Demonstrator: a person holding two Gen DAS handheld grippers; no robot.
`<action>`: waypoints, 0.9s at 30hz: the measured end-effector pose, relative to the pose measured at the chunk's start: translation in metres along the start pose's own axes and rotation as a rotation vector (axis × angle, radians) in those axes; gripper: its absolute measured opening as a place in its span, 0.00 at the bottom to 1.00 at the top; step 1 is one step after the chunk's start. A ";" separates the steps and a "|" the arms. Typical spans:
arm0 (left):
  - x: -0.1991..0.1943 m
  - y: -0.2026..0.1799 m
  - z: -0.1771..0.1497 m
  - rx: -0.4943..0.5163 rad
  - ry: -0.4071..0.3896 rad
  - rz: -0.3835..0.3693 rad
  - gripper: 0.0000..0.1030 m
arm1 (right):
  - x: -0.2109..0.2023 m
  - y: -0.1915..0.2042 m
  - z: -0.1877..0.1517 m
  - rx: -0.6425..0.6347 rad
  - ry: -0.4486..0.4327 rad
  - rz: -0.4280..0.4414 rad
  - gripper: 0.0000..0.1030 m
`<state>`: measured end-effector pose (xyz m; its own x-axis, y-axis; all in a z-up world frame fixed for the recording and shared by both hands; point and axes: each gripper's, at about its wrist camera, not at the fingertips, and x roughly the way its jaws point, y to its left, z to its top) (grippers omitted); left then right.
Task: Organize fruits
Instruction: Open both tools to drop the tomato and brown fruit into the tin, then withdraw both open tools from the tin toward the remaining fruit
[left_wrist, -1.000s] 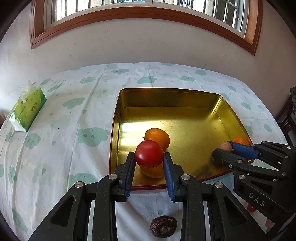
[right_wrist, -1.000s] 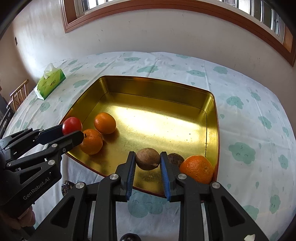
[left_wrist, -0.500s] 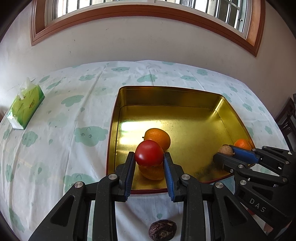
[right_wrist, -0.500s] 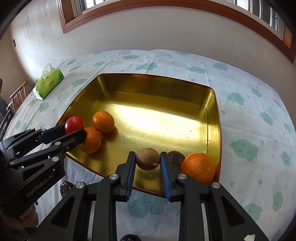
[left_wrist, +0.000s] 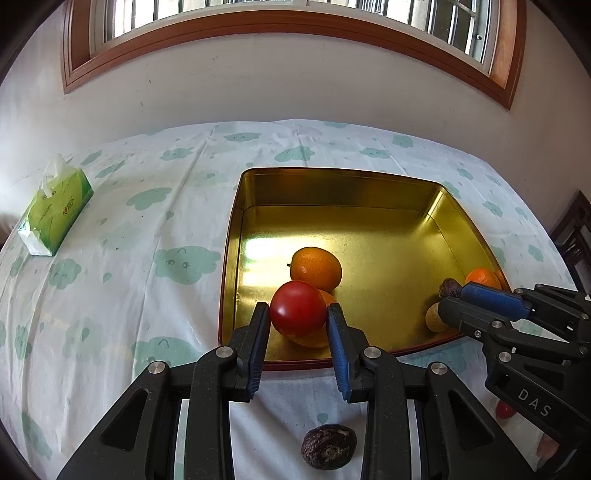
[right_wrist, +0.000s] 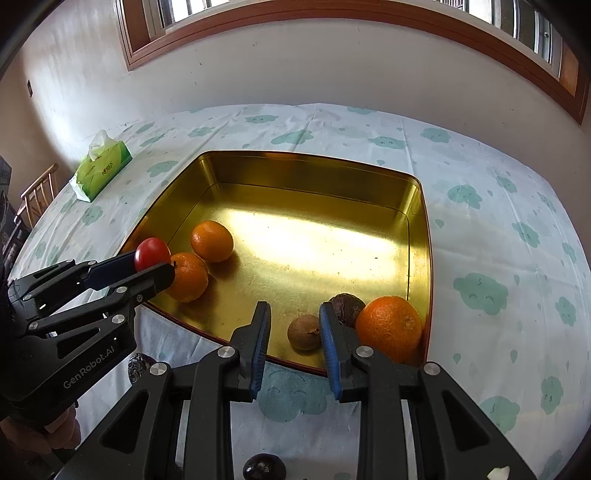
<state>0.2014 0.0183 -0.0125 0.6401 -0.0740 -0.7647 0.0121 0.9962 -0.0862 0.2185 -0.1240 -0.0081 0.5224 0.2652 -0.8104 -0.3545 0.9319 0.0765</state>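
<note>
My left gripper (left_wrist: 297, 311) is shut on a red tomato (left_wrist: 297, 314) and holds it over the near-left corner of the gold tray (left_wrist: 332, 188), above two small oranges (right_wrist: 212, 242). My right gripper (right_wrist: 294, 308) hovers over the tray's (right_wrist: 306, 173) near-right corner with its jaws apart. A round brown fruit (right_wrist: 303, 332) lies on the tray floor below them, close to the right pad and clear of the left one. Beside it sit a dark wrinkled fruit (right_wrist: 345, 308) and a large orange (right_wrist: 389, 326).
A dark wrinkled fruit (left_wrist: 328, 446) lies on the cloud-print cloth just in front of the tray. A small red fruit (left_wrist: 504, 410) shows under the right gripper. A green tissue pack (left_wrist: 55, 210) sits far left. A wooden chair (right_wrist: 37, 195) stands past the left edge.
The brown fruit has left the right gripper's pads and now rests lower, on the tray floor. The left gripper still holds the tomato in the same spot.
</note>
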 end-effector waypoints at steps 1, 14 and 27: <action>-0.001 0.001 0.000 0.000 -0.001 0.003 0.32 | -0.002 0.000 -0.001 0.001 -0.002 0.001 0.25; -0.025 -0.001 -0.009 0.005 -0.021 0.012 0.37 | -0.028 -0.002 -0.018 0.022 -0.032 0.003 0.25; -0.059 -0.015 -0.035 0.018 -0.042 0.009 0.37 | -0.051 0.000 -0.045 0.045 -0.041 0.008 0.25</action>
<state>0.1364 0.0063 0.0113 0.6723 -0.0630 -0.7376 0.0194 0.9975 -0.0674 0.1567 -0.1489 0.0074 0.5509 0.2817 -0.7856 -0.3240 0.9397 0.1097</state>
